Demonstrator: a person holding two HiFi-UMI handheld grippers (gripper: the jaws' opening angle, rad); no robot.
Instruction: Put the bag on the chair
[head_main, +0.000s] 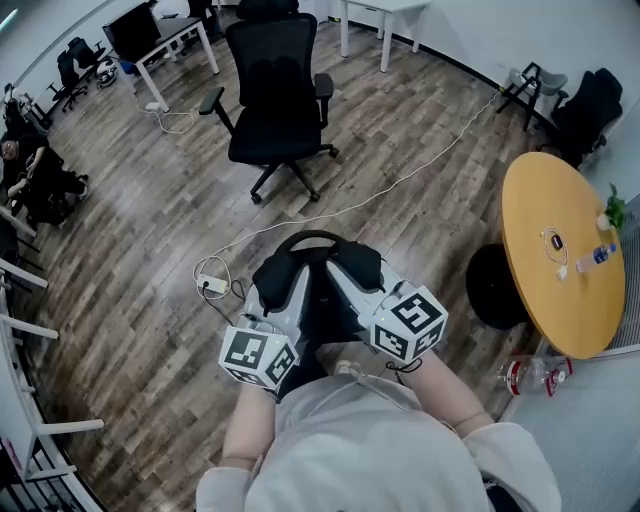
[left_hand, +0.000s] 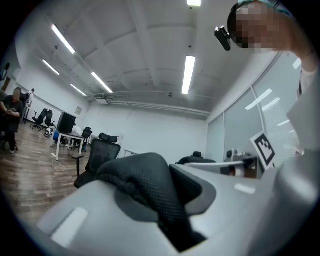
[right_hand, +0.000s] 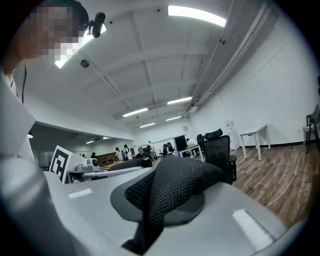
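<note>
I hold a black bag (head_main: 318, 285) up in front of me by its mesh shoulder straps. My left gripper (head_main: 275, 283) is shut on one strap (left_hand: 145, 185), which fills the gap between its jaws. My right gripper (head_main: 348, 270) is shut on the other strap (right_hand: 175, 187). The black office chair (head_main: 278, 90) stands empty on the wood floor ahead of the bag, some way off. The same chair (left_hand: 100, 155) shows beyond the strap in the left gripper view, and the chair (right_hand: 220, 152) stands behind the strap in the right gripper view. The bag's body hangs mostly hidden below the grippers.
A round yellow table (head_main: 545, 300) with a bottle (head_main: 597, 257) stands at the right, and another bottle (head_main: 530, 375) lies on the floor below it. A white cable with a power strip (head_main: 212, 285) runs across the floor. A white desk (head_main: 160, 45) and more chairs line the far side.
</note>
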